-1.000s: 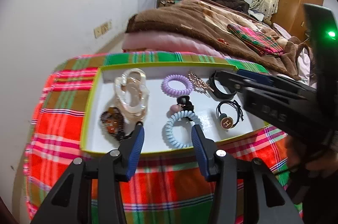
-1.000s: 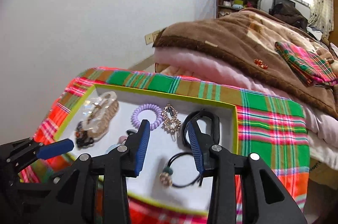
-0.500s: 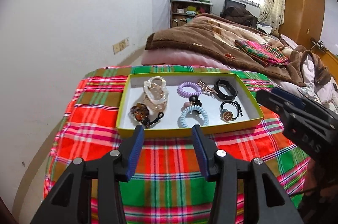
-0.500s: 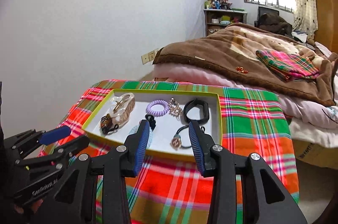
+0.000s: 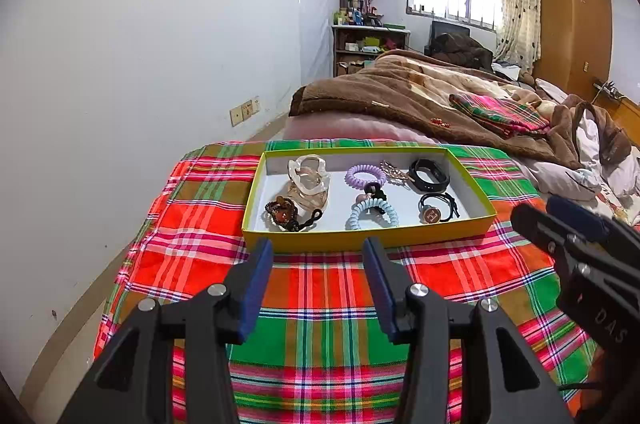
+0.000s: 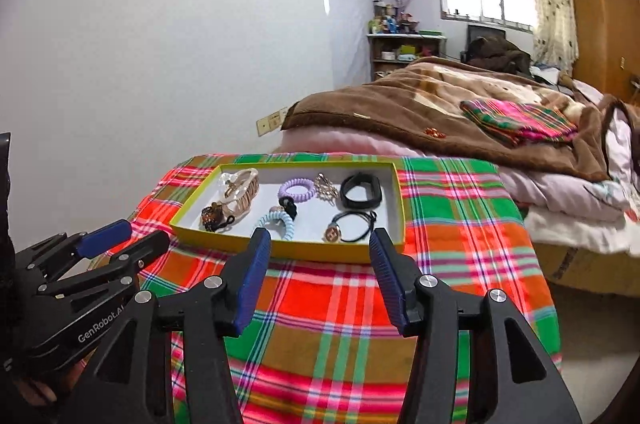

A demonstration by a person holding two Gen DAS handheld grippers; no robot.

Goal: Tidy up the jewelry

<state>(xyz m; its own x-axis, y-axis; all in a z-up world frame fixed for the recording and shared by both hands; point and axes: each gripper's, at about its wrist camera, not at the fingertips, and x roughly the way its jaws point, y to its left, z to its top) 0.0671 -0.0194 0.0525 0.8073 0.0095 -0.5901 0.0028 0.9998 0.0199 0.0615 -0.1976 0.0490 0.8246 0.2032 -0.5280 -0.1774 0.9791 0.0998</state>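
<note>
A yellow-rimmed box (image 5: 360,238) (image 6: 280,250) with a white floor sits on a plaid cloth. Inside lie a clear claw clip (image 5: 308,178), a brown beaded piece (image 5: 282,212), a purple coil tie (image 5: 366,176), a pale blue coil tie (image 5: 372,216), a gold hairpin (image 5: 394,171), a black band (image 5: 430,176) and a black elastic with a round charm (image 5: 434,212). My left gripper (image 5: 318,252) hangs open in front of the box with nothing between its fingers. My right gripper (image 6: 318,242) is also in front of the box, its jaws opening and empty.
The plaid cloth (image 5: 320,304) covers a small table beside a white wall (image 5: 140,84). Behind it is a bed with a brown blanket (image 5: 400,92) and a folded plaid cloth (image 5: 496,112). A shelf (image 5: 368,44) and a wooden wardrobe (image 5: 576,24) stand at the back.
Both grippers have pulled back from over the box, so it now looks smaller and farther. The right gripper's jaws have spread wider. The items in the box have not moved.
</note>
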